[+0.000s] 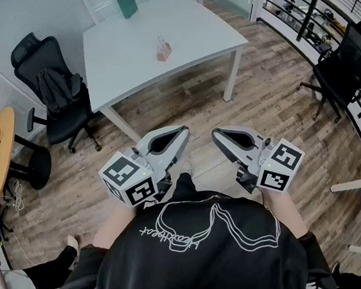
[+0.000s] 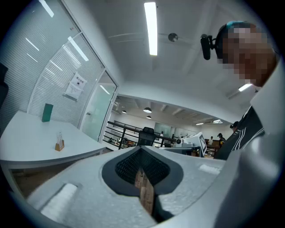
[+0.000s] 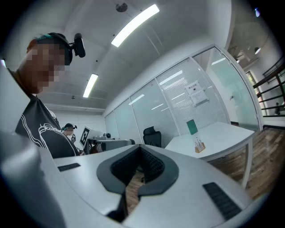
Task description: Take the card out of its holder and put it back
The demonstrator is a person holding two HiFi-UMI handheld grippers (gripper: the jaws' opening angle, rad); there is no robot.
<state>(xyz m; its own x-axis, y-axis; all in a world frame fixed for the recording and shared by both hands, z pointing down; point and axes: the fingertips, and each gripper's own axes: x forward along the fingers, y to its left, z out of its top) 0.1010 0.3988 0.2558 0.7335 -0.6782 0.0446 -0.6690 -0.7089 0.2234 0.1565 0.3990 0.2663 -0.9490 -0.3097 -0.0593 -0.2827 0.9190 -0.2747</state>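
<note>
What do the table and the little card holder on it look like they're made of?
The table has a white, smooth, matte top with little glare, so it is probably laminate or painted board. The card holder has a brown base that looks like wood and a clear upright piece, perhaps acrylic; it is too small to be sure.

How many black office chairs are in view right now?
2. The first chair stands by the left side of the white table, something dark on its seat; the second chair stands at upper right, away from it. Others may be out of frame.
</note>
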